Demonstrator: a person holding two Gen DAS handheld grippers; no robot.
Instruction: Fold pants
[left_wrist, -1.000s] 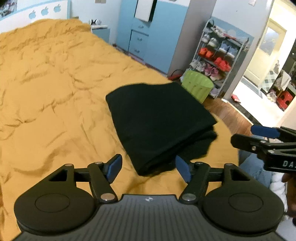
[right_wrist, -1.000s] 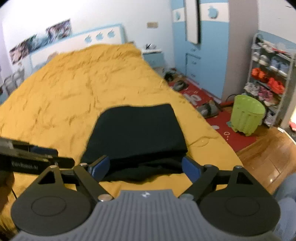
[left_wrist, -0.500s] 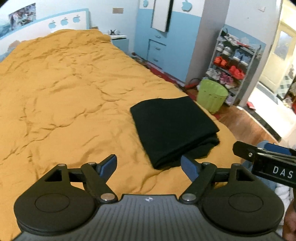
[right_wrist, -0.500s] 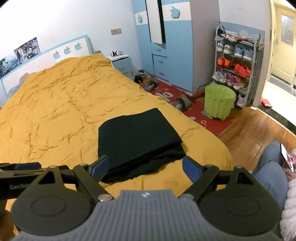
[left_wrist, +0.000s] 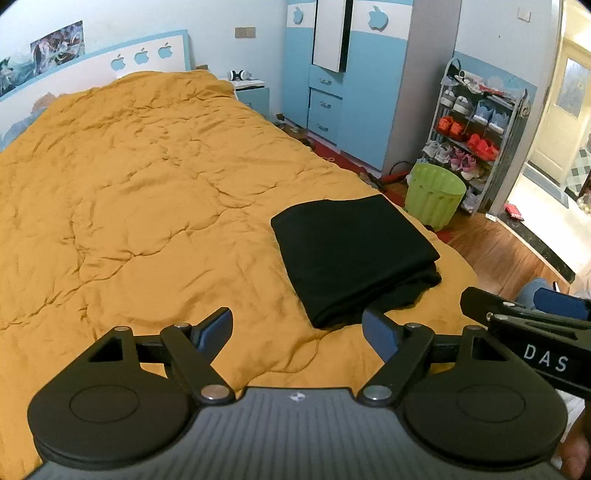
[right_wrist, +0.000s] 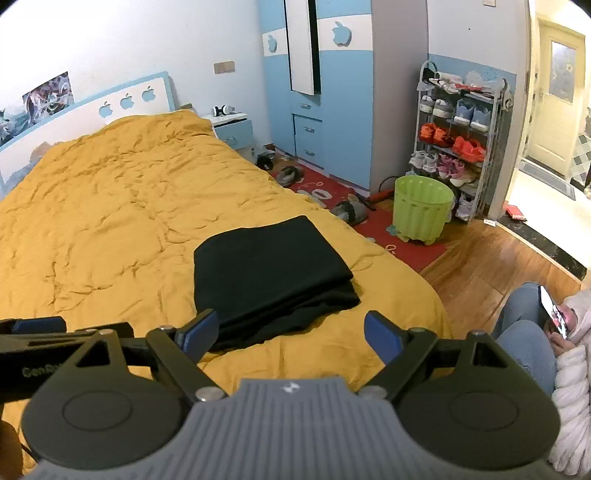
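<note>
Kid's bedroom with blue apple-themed wardrobe (right_wrist: 325, 92), and a big bed (left_wrist: 129, 177) covered in a wrinkly mustard-yellow quilt. The black pants (left_wrist: 351, 251) are seen folded into a neat rectangle near the foot-end corner of the bed, with a green laundry basket (right_wrist: 421, 210) on the floor beyond. The left claw (left_wrist: 297, 330) is spread wide, its jaws having just been opened further, nothing gripped. The right claw (right_wrist: 291, 334) is also held wide open and empty, above the quilt.
</note>
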